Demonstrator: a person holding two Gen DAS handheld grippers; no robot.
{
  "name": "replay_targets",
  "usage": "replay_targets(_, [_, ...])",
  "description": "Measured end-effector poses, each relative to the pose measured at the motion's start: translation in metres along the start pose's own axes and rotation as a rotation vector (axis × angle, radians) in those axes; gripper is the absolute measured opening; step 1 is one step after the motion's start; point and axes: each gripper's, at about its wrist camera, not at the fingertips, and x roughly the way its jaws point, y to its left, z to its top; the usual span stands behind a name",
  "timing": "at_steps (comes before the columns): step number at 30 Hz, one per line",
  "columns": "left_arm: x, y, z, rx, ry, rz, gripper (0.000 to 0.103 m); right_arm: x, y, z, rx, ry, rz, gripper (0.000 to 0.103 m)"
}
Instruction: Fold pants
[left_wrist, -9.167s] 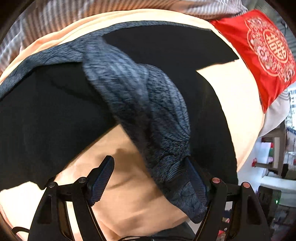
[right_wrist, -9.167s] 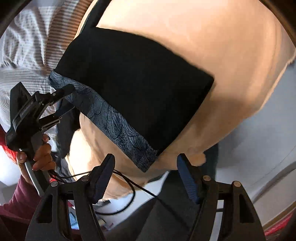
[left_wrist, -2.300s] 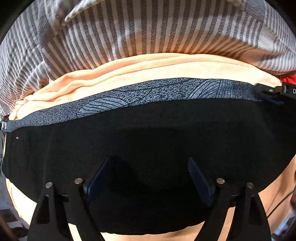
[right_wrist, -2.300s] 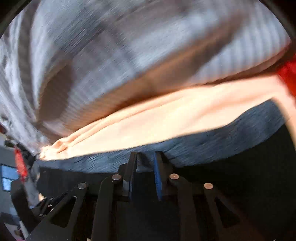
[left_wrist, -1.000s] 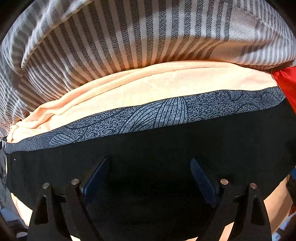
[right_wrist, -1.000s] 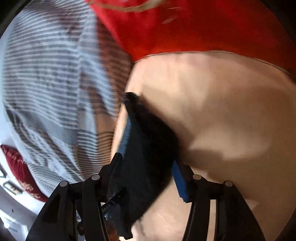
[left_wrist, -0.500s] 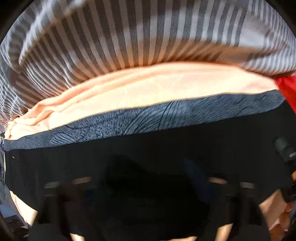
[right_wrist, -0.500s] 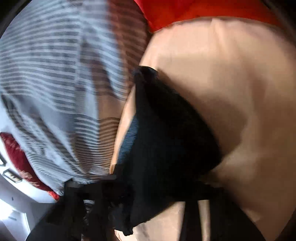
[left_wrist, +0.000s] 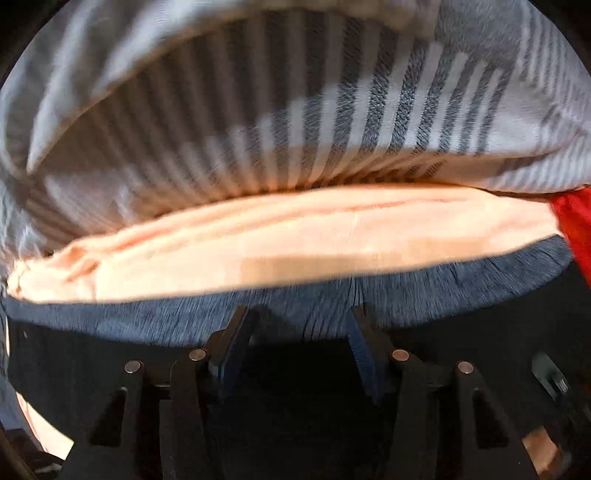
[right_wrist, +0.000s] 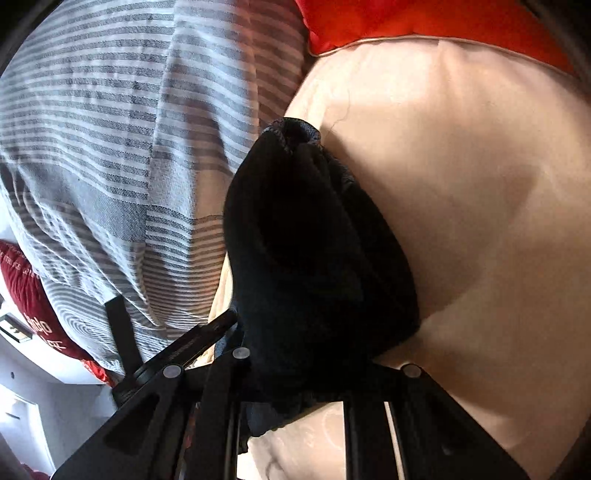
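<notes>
The left tool (left_wrist: 299, 332) sits with its fingers parted to a moderate gap, tips resting right at the grey patterned waistband (left_wrist: 443, 295) of the black pants (left_wrist: 74, 369); black cloth lies between the fingers, but the frame is blurred, so whether they pinch anything cannot be told. Over on the other side, the right tool (right_wrist: 314, 380) is buried in cloth: a thick bunch of the pants (right_wrist: 314, 258) rises straight out from between its arms and hides the fingertips, and it appears clamped on that bunch, lifting it clear of the peach sheet (right_wrist: 461, 184).

The pants themselves: plain black, with a grey-blue band along the top edge. In the left wrist view they lie spread flat across the peach sheet (left_wrist: 258, 254), waistband running side to side just beyond the tool. In the right wrist view the gathered end stands up like a hood, a sliver of the grey band showing at its peak.

Beyond the pants lies a grey-and-white striped blanket (left_wrist: 332, 129), with a red pillow (right_wrist: 406, 22) off to the pants' far side. A dark red cushion (right_wrist: 33, 295) left of the pants carries white lettering, too distorted to read.
</notes>
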Motion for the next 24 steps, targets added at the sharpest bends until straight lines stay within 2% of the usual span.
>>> replay_targets(4, [-0.019, 0.002, -0.038, 0.002, 0.027, -0.013, 0.056, 0.000, 0.000, 0.001, 0.017, 0.001, 0.001, 0.017])
replay_targets(8, [-0.008, -0.005, -0.063, 0.030, 0.024, 0.037, 0.056, 0.000, 0.007, 0.004, -0.006, 0.008, -0.011, 0.015])
replay_targets(10, [-0.001, -0.006, -0.074, 0.015, -0.033, 0.036, 0.056, -0.002, 0.019, 0.003, -0.032, 0.005, -0.003, 0.014])
replay_targets(12, [-0.002, -0.019, -0.082, 0.087, -0.079, 0.089, 0.056, -0.004, 0.039, 0.002, -0.079, -0.007, 0.009, 0.014])
replay_targets(13, [-0.003, -0.020, -0.083, 0.093, -0.090, 0.090, 0.056, -0.005, 0.049, 0.000, -0.098, -0.011, 0.015, 0.014])
replay_targets(19, [-0.018, 0.005, -0.099, 0.070, -0.111, 0.014, 0.056, -0.001, 0.119, -0.021, -0.283, 0.008, 0.019, 0.014])
replay_targets(22, [-0.022, 0.025, -0.097, 0.057, -0.072, -0.077, 0.056, 0.007, 0.156, -0.040, -0.385, 0.013, -0.013, 0.014])
replay_targets(24, [-0.024, 0.066, -0.095, 0.013, -0.017, -0.164, 0.056, 0.011, 0.177, -0.053, -0.446, 0.011, -0.040, 0.014])
